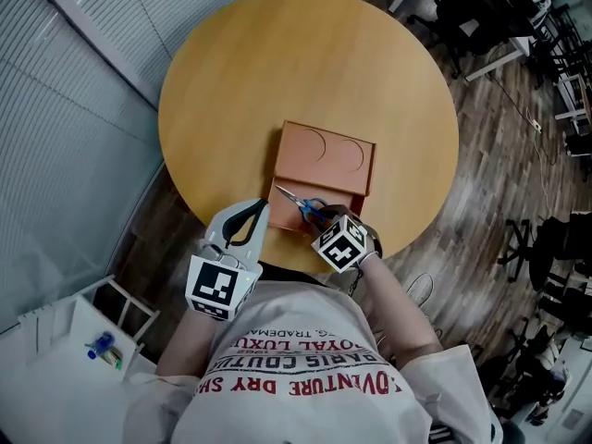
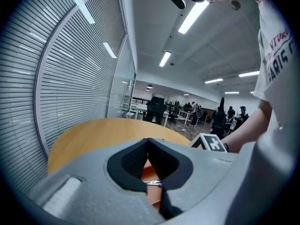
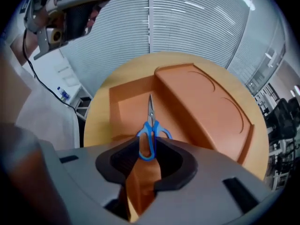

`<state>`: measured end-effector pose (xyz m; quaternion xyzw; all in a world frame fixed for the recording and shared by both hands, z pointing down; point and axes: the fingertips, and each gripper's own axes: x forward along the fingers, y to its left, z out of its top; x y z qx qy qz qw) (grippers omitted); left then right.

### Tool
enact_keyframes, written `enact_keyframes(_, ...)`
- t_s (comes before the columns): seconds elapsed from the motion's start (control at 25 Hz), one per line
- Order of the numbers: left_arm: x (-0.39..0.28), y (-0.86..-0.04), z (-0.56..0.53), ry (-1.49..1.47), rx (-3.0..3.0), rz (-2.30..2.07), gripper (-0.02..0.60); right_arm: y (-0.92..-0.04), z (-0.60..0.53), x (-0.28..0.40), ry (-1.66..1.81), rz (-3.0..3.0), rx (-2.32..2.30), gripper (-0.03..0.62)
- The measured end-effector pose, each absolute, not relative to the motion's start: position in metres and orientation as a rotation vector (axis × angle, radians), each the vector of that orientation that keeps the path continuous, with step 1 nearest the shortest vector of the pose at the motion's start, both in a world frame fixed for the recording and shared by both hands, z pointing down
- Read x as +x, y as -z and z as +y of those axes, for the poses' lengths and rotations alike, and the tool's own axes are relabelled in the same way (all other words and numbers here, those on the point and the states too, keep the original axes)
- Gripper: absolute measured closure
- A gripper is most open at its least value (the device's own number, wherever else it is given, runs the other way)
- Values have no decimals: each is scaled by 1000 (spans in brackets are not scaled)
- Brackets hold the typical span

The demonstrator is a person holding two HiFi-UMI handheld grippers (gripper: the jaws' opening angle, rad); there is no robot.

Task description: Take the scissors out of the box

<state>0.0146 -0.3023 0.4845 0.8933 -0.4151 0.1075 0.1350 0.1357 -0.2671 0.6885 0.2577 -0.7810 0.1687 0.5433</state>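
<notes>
An orange box [image 1: 289, 181] lies open on the round wooden table [image 1: 277, 63], its lid [image 1: 328, 154] resting behind the tray. Blue-handled scissors [image 1: 302, 203] lie in the tray, blades pointing left and away. My right gripper [image 1: 320, 216] points steeply down at the handles. In the right gripper view one blue handle loop of the scissors [image 3: 149, 125] sits between the open jaws of the right gripper [image 3: 145, 148], and the pads do not press on it. My left gripper [image 1: 256, 208] hovers at the tray's near left corner, shut and empty. The left gripper [image 2: 149, 142] looks over the scissors [image 2: 153, 183].
The table's near edge runs just under both grippers. A white cart [image 1: 88, 340] with a blue item stands at the lower left on the floor. Office chairs [image 1: 541, 248] and desks stand to the right. Slatted blinds [image 1: 83, 81] line the left wall.
</notes>
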Motion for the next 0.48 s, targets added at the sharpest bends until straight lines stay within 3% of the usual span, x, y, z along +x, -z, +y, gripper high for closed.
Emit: enact_keyframes(0.48, -10, -493, -308, -321, 2550, -1231, 574, -718, -279, 132, -379, -1743, 542, 462)
